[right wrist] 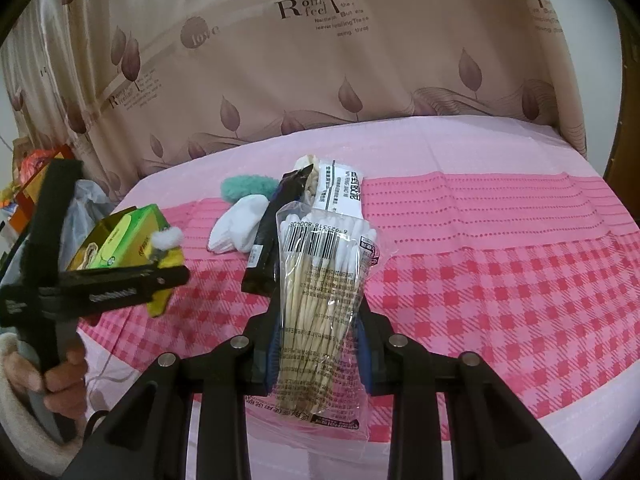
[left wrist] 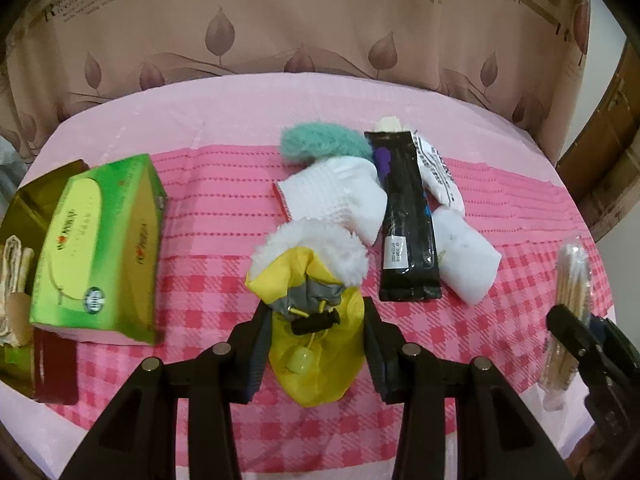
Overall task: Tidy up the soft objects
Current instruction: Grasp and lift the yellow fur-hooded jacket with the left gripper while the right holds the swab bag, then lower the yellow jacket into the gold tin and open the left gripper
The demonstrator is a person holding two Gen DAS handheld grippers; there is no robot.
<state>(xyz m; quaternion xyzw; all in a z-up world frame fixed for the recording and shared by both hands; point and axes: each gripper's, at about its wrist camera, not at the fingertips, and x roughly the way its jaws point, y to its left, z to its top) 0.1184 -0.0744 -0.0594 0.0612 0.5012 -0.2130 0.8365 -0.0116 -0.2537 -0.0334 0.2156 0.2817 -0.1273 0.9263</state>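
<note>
Left claw (left wrist: 316, 344) clenched on yellow pouch (left wrist: 316, 360), right claw (right wrist: 318, 344) clenched on cotton swab pack (right wrist: 324, 304).

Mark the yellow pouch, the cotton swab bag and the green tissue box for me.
yellow pouch (left wrist: 316, 376): left wrist view, on its lower yellow fabric.
cotton swab bag (right wrist: 320, 304): right wrist view, on the swab sticks mid-bag.
green tissue box (left wrist: 100, 248): left wrist view, on its top face.
</note>
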